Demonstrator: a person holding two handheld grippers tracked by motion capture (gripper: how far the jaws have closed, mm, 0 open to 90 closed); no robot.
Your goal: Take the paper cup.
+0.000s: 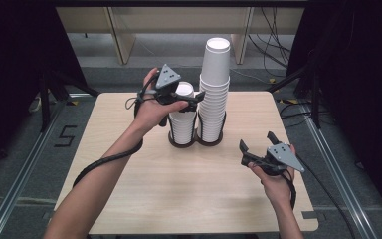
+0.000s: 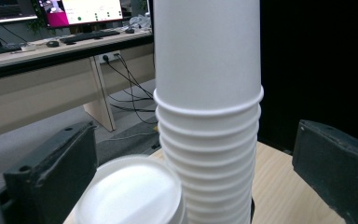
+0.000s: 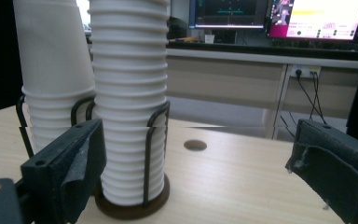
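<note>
Fingers (image 2: 51, 177) of both grippers wide and empty, left gripper (image 1: 197, 96) above short cup stack (image 1: 183, 117), right gripper (image 1: 256, 147) over bare table (image 1: 144, 199).

Matt paper cups (image 1: 213, 94) (wire holder (image 3: 154, 140))

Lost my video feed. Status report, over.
Left gripper open above short cup stack. Right gripper open, empty, apart. Tall cup stack close beside.

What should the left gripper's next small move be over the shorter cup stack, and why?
Probably lower the left gripper a little so its jaws straddle the top cup of the shorter stack of white paper cups. The jaws stand open with nothing between the pads, the top cup sits low in the left gripper view, and the taller stack of white paper cups stands close beside it, so keep clear of it.
</note>
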